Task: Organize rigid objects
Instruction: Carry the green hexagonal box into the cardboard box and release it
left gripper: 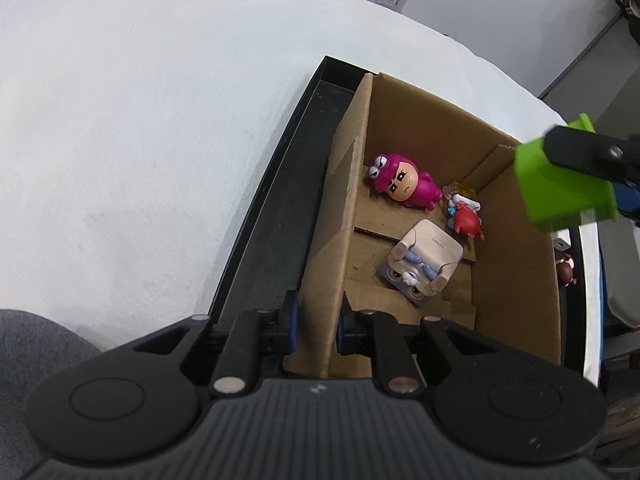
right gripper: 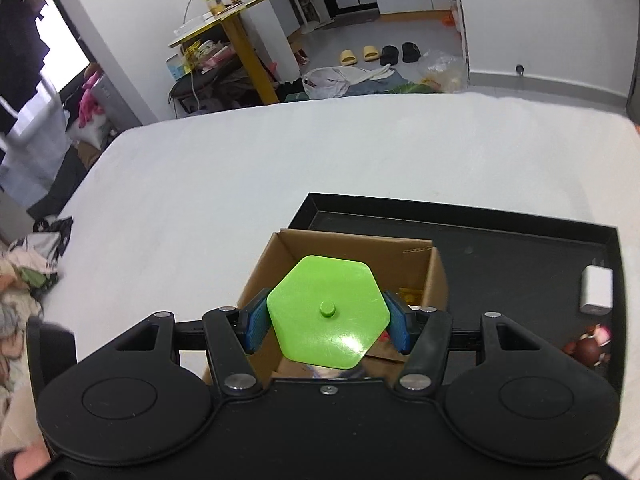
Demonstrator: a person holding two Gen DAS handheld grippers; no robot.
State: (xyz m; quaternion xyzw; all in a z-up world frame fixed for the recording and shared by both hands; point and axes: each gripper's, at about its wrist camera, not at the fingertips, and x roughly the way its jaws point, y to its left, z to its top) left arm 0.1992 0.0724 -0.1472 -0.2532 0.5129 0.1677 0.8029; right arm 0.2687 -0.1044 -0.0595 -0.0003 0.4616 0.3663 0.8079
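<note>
A cardboard box (left gripper: 516, 264) stands on a black tray (left gripper: 280, 208) on the white table. In it lie a pink figurine (left gripper: 404, 182), a red crab toy (left gripper: 466, 220) and a beige sofa-shaped toy (left gripper: 420, 266). My left gripper (left gripper: 317, 330) is shut on the box's left wall (left gripper: 340, 216). My right gripper (right gripper: 328, 320) is shut on a green hexagonal block (right gripper: 328, 308) and holds it above the box (right gripper: 436, 276). The block also shows in the left wrist view (left gripper: 560, 184), over the box's right rim.
On the black tray (right gripper: 520, 248) right of the box lie a white charger (right gripper: 597, 290) and a brown figurine (right gripper: 588, 348). The white table (right gripper: 240, 168) spreads out to the left and far side. Beyond it the floor holds slippers, bags and a yellow table.
</note>
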